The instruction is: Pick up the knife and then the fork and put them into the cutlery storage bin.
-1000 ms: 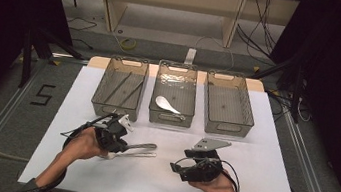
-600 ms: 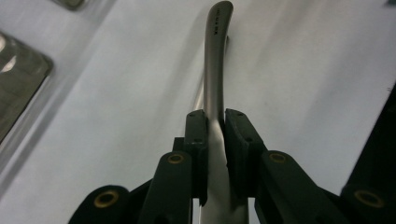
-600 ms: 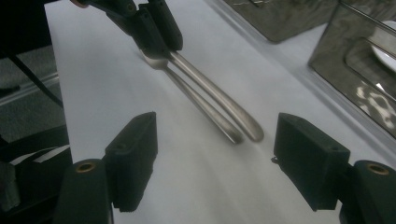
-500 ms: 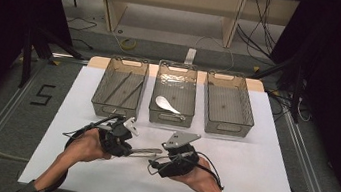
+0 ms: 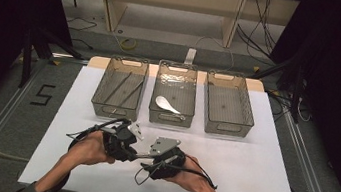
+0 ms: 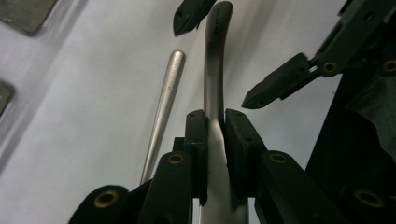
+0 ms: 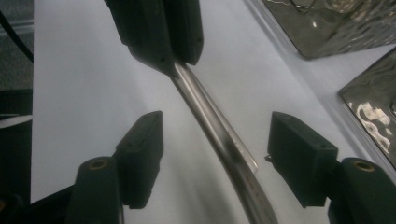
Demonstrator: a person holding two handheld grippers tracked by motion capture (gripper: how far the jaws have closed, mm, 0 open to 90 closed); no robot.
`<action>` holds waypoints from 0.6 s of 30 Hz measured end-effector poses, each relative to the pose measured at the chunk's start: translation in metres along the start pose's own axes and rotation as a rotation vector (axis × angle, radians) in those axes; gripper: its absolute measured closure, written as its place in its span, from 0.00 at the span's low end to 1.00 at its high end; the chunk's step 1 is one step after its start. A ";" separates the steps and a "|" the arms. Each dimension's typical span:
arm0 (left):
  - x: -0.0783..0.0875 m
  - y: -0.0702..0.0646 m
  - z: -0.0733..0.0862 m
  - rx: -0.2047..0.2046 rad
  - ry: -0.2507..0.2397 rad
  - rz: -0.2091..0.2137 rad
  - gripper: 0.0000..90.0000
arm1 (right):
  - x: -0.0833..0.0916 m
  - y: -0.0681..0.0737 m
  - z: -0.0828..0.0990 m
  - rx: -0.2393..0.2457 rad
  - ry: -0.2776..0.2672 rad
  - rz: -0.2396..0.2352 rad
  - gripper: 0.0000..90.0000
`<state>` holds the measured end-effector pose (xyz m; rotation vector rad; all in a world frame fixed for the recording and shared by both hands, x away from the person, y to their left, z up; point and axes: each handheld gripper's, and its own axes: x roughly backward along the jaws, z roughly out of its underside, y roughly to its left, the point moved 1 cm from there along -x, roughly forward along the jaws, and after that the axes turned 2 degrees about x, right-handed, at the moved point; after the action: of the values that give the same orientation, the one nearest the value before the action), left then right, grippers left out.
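Observation:
My left gripper (image 5: pixel 134 152) hovers just above the white table, shut on a curved metal utensil handle (image 6: pixel 215 70). The handle points toward my right gripper (image 5: pixel 148 161), which faces it from the right. In the right gripper view the handle (image 7: pixel 219 135) runs between the two pads (image 7: pixel 140 158), touching neither. The right jaws have just been closing and still stand open around it. A second metal handle (image 6: pixel 164 102) lies on the table next to the held one. The utensil's head is hidden behind the left jaws.
Three clear bins stand in a row at the back of the table (image 5: pixel 258 179). The left bin (image 5: pixel 104 86) holds thin dark sticks, the middle bin (image 5: pixel 177 74) a white spoon (image 5: pixel 166 104), and the right bin (image 5: pixel 229 104) has nothing in it.
My right hand has moved left to meet the left gripper, and its jaws now straddle the handle's free end. The left gripper has shifted slightly right and up with the utensil.

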<state>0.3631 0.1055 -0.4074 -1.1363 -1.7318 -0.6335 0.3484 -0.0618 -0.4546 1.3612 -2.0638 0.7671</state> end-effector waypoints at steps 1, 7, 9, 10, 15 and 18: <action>0.000 -0.001 0.000 0.001 0.002 0.006 0.88 | -0.002 0.001 0.000 0.028 0.000 0.006 0.45; -0.001 -0.003 -0.001 0.000 -0.002 0.021 0.88 | -0.009 0.006 0.000 0.114 0.042 0.026 0.58; -0.001 -0.004 -0.001 0.000 -0.002 0.032 0.88 | -0.010 0.008 0.000 0.122 0.034 0.038 0.63; -0.002 -0.004 -0.001 -0.001 -0.004 0.037 0.88 | -0.009 0.009 0.000 0.128 0.028 0.038 0.66; -0.004 -0.005 -0.002 0.001 0.003 0.049 0.88 | -0.008 0.010 -0.001 0.153 0.031 0.025 0.80; -0.006 -0.004 -0.002 -0.011 0.016 0.068 0.88 | -0.008 0.014 -0.001 0.215 0.034 0.026 0.84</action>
<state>0.3607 0.0998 -0.4118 -1.1896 -1.6705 -0.6101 0.3384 -0.0519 -0.4618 1.4261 -2.0221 1.0418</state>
